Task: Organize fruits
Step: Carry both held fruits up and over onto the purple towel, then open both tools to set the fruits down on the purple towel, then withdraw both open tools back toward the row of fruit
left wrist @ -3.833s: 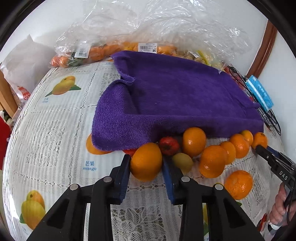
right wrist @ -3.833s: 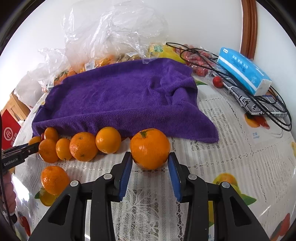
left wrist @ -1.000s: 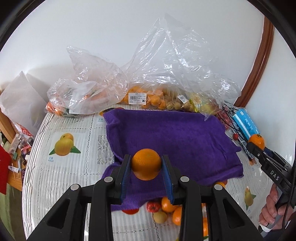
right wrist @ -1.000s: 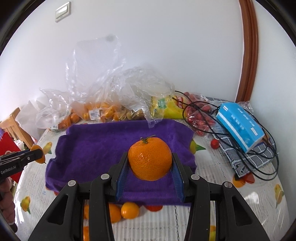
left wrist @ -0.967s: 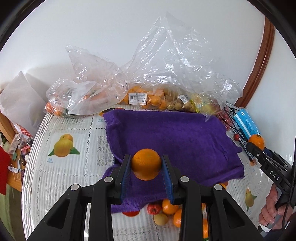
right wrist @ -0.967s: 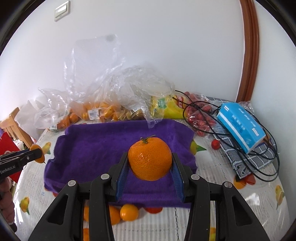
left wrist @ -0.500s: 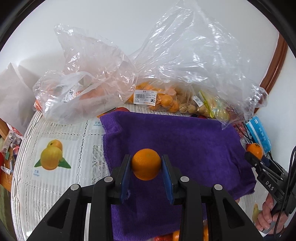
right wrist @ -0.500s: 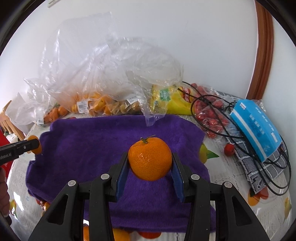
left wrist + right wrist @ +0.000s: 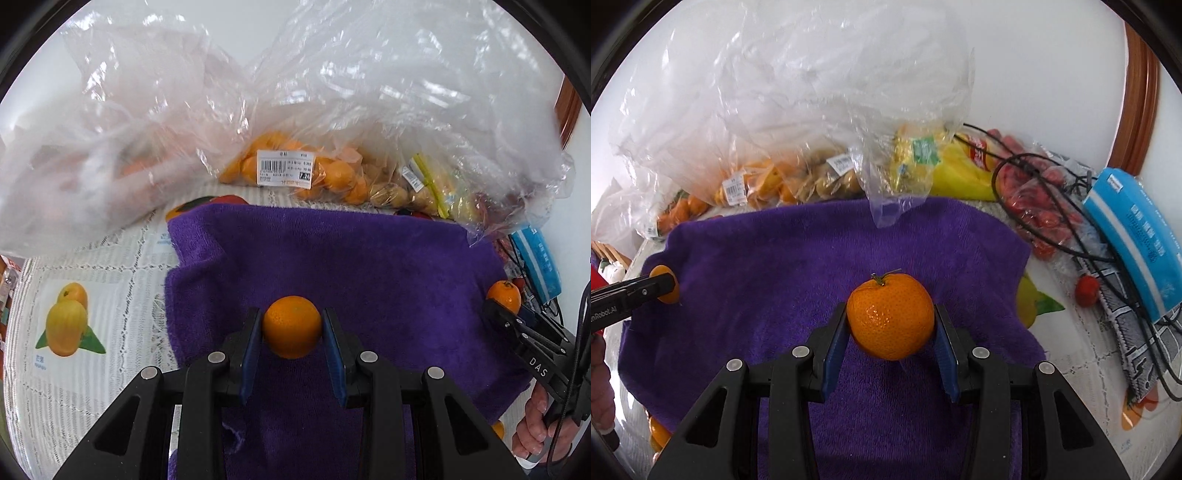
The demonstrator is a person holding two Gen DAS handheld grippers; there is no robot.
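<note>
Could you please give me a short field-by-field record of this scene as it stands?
left gripper: jaws shut on a smooth round orange
right gripper: jaws shut on a larger orange mandarin with a green stem
below both fruits: purple terry towel spread on the table
surface: white lace tablecloth with printed fruit
behind towel: clear plastic bags of fruit
right side: blue tissue pack, black cables, loose red tomato

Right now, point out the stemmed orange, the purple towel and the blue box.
stemmed orange [image 9: 890, 317], right wrist view, middle of its peel
purple towel [image 9: 768, 266], right wrist view, bare left part
blue box [image 9: 1137, 236], right wrist view, top face
</note>
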